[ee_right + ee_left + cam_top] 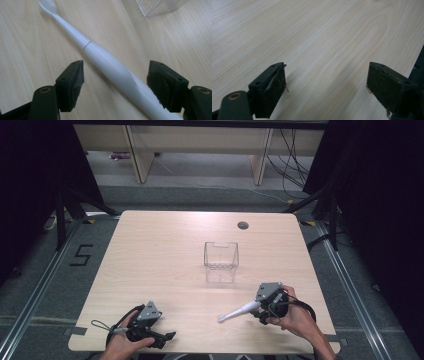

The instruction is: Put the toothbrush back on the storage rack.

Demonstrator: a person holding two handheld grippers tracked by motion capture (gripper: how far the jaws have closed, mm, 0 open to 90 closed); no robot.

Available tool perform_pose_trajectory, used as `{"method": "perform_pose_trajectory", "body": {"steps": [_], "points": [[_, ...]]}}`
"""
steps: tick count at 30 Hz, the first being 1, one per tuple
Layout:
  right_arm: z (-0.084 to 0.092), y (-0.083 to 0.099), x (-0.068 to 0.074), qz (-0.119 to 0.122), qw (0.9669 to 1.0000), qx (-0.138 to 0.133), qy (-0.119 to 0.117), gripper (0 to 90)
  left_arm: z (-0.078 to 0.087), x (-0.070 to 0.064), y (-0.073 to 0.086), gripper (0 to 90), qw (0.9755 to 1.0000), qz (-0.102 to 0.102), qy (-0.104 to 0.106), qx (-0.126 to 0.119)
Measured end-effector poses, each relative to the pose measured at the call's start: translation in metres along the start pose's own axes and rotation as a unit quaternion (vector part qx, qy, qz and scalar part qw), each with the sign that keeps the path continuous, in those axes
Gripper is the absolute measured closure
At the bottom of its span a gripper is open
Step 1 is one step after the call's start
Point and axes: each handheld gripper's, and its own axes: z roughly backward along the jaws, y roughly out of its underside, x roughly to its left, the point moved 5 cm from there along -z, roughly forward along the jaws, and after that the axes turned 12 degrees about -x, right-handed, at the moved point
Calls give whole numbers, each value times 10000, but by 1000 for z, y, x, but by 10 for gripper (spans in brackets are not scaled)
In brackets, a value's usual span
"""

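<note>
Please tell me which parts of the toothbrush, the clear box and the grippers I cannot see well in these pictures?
- Toothbrush: right gripper view, handle end cut off by the bottom edge; whether the right jaw touches it is unclear.
- Clear box: right gripper view, only a corner, cut by the top edge.
- Right gripper: high view, jaws too small to judge.
- Left gripper: high view, partly hidden by the hand.

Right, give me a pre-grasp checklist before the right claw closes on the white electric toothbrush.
1. White plastic electric toothbrush lies flat on the light wooden table: ok.
2. Handle sits between the right claw jaws: ok.
3. Pads pressing the handle: not ok, gaps on both sides.
4. Clear square plastic container upright, apart from the brush: ok.
5. Left claw open, nothing between its jaws: ok.
6. Container empty: cannot tell.
</note>
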Motion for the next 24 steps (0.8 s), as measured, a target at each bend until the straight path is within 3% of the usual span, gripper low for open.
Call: {"method": "perform_pose_trajectory", "body": {"steps": [9, 18, 24], "points": [[-11, 0, -6, 123, 9987, 384, -318, 339, 0, -1, 0, 150, 10000, 18, 10, -17], [-16, 1, -8, 176, 9975, 537, -420, 391, 0, -1, 0, 150, 10000, 13, 11, -8], [-19, 0, -11, 379, 9954, 712, -522, 442, 0, -1, 0, 150, 10000, 25, 33, -21]]}}
